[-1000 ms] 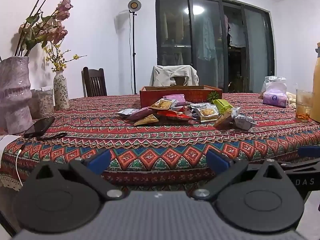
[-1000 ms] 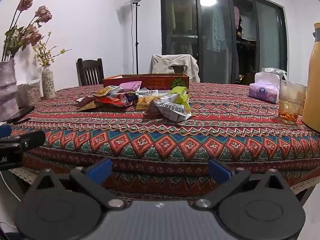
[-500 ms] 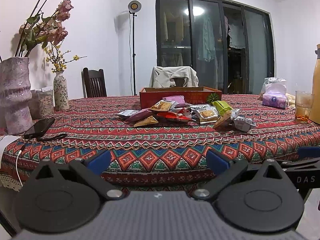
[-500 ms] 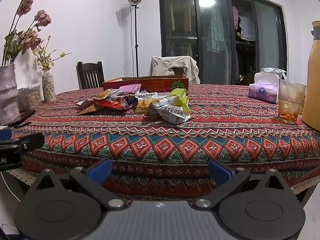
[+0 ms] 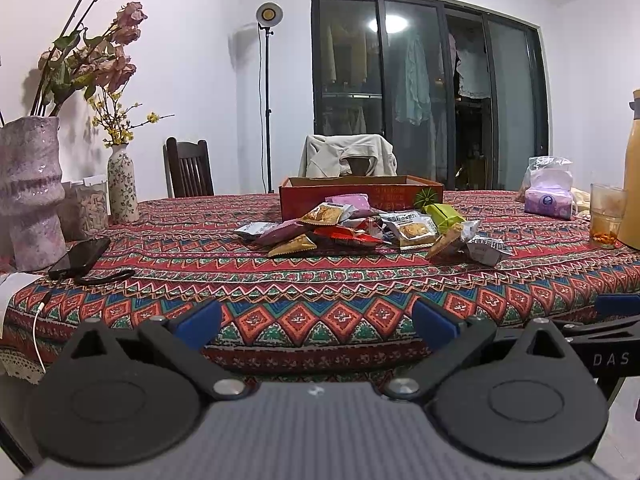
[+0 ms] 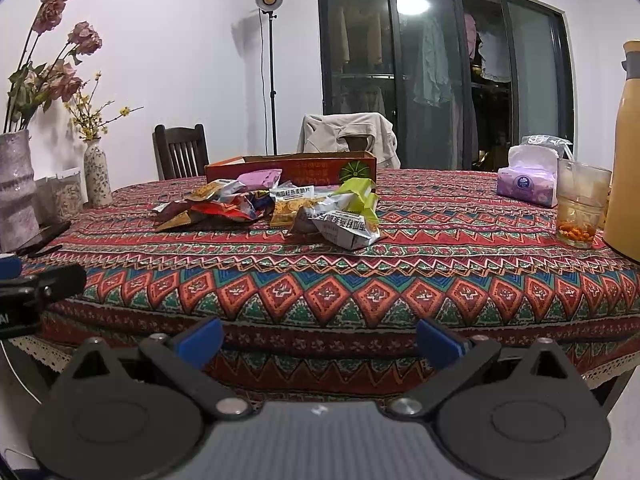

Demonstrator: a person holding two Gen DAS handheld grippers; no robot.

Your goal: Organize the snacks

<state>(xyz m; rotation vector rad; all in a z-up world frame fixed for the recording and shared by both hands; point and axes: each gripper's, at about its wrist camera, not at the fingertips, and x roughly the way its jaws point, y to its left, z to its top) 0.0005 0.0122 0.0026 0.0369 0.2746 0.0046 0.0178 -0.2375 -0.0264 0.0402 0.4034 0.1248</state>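
Nearby, "DAS" on right gripper (image 5: 612, 344), Chinese-lettered snack packets (image 6: 344, 228), red box (image 6: 292, 168)

Soft indoor light fills the room, a ceiling lamp's glare (image 5: 386, 24) mirrored in the dark glass doors (image 5: 424, 92), edges bowed, corners perhaps vignetted.

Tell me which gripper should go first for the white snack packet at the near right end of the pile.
Right, probably. The white printed snack packet lies almost straight ahead of the open right gripper; from the open left gripper it sits well off to the right.
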